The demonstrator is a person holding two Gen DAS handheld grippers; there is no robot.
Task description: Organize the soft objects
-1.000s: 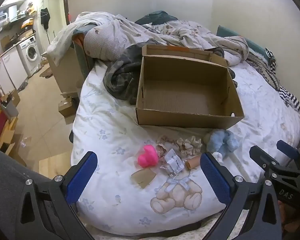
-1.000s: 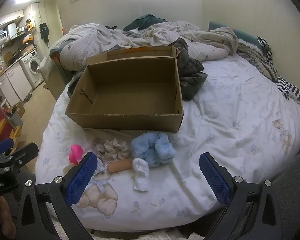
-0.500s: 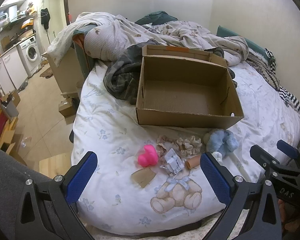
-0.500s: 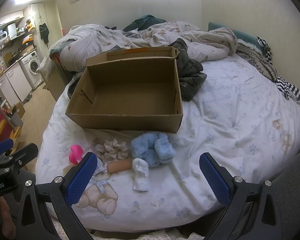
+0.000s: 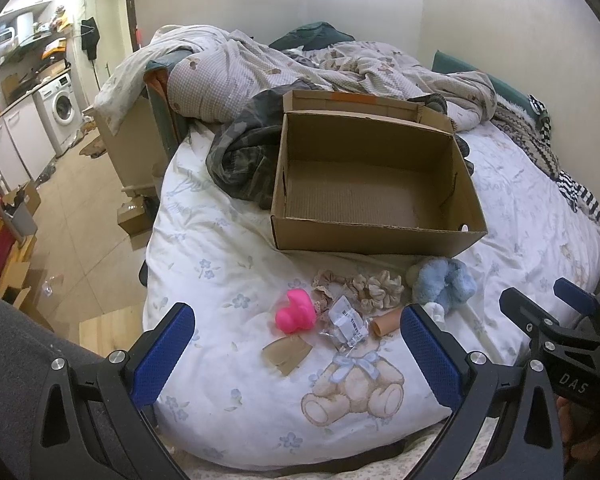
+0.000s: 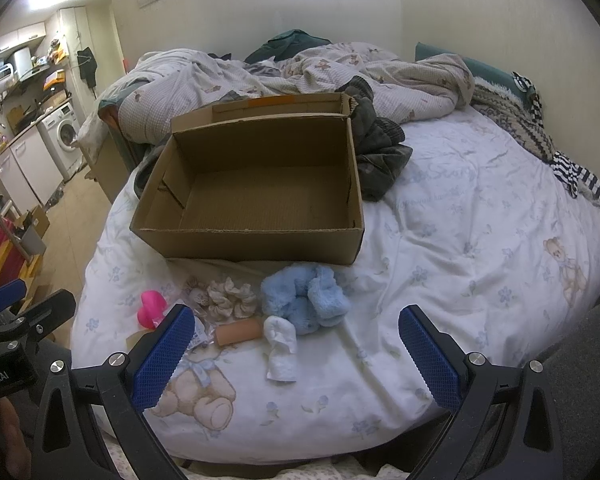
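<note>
On the bed (image 6: 460, 240), a fluffy pale-blue plush (image 6: 304, 298) lies crumpled

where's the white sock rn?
Right wrist view, lower centre: white sock on the bed, touching the blue plush, right of the tan roll.

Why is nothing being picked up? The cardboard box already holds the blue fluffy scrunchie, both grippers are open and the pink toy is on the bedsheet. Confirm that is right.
Not quite. The cardboard box is empty in the right wrist view; the blue fluffy scrunchie lies on the bedsheet in front of it. The rest holds: the left gripper and right gripper are open, and the pink toy is on the sheet.
</note>
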